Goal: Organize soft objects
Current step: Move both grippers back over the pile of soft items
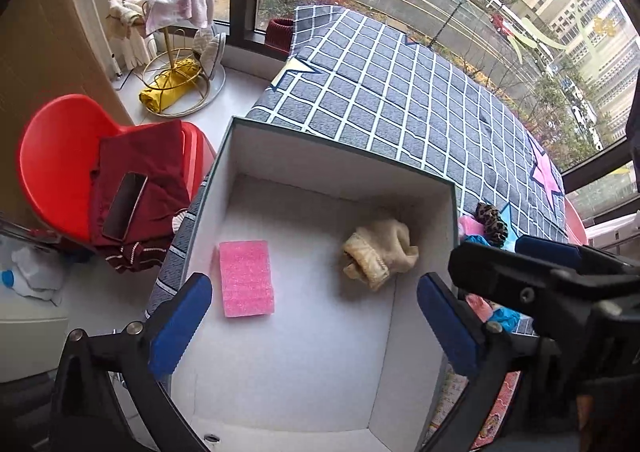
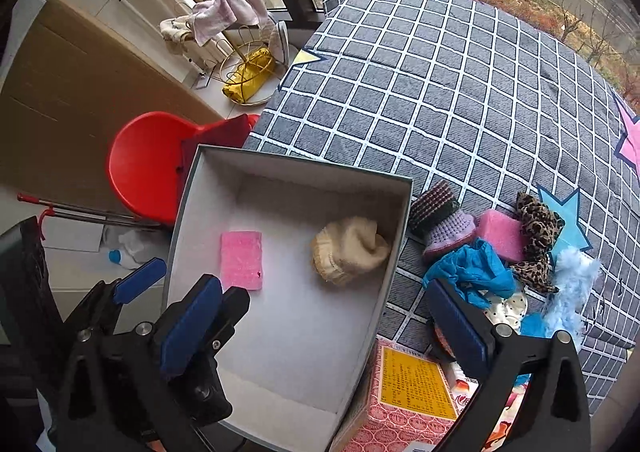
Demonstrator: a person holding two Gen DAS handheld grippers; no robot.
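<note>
We hold our left gripper (image 1: 314, 318) and right gripper (image 2: 324, 326) spread wide and empty above the white cardboard box (image 2: 280, 332). Inside it, beyond the fingertips, lie a pink foam sponge (image 1: 245, 278) and a cream knitted bundle (image 1: 380, 252). Farther right, on the checked bed (image 2: 460, 92), sits a heap of soft items (image 2: 500, 252).

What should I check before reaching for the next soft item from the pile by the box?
1. Left gripper open and holding nothing: ok.
2. Right gripper open and holding nothing: ok.
3. Box has free floor; only the pink sponge and cream sock lie in it: ok.
4. Pile items lie apart for a clean single pick: not ok; the blue cloth overlaps its neighbours.
5. Second pink sponge unobstructed: cannot tell.
</note>
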